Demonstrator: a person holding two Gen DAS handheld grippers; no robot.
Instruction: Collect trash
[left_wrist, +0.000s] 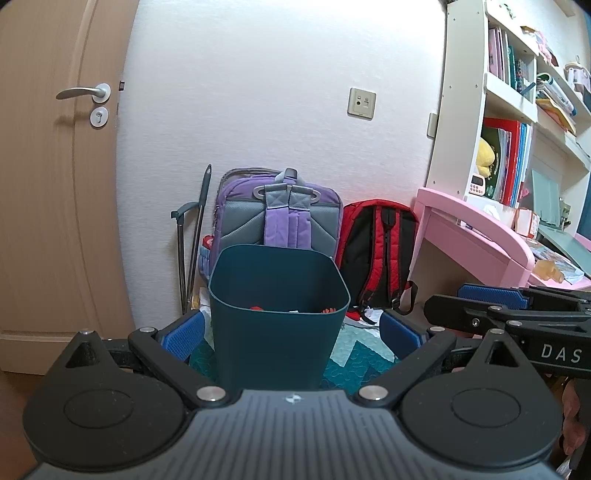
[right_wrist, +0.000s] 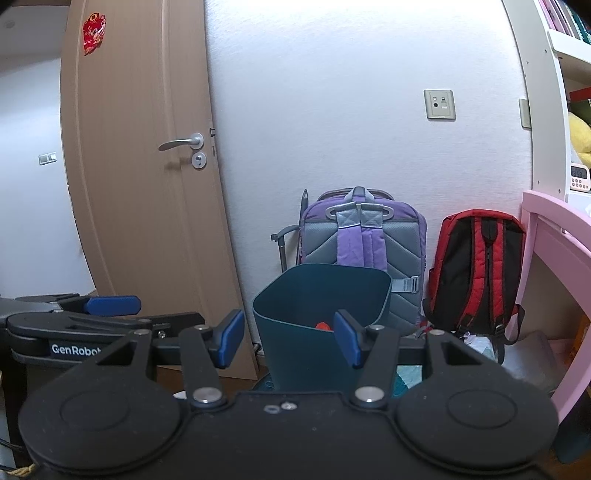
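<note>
Both grippers (left_wrist: 291, 332) (right_wrist: 288, 338) level — open-jawed

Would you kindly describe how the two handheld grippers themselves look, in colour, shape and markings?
Both are matte black, with round hinge discs, silver rivets and blue ribbed finger pads. The left gripper has a ridged grey housing; its side reads "GenRobot". The right gripper shows the white letters "DAS".

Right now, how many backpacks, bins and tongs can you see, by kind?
Backpacks: 2, the purple backpack and the red backpack.
Bins: 1, the teal bin, with something red inside.
Tongs: 2, the left tongs and the right tongs.
Total: 5.
</note>
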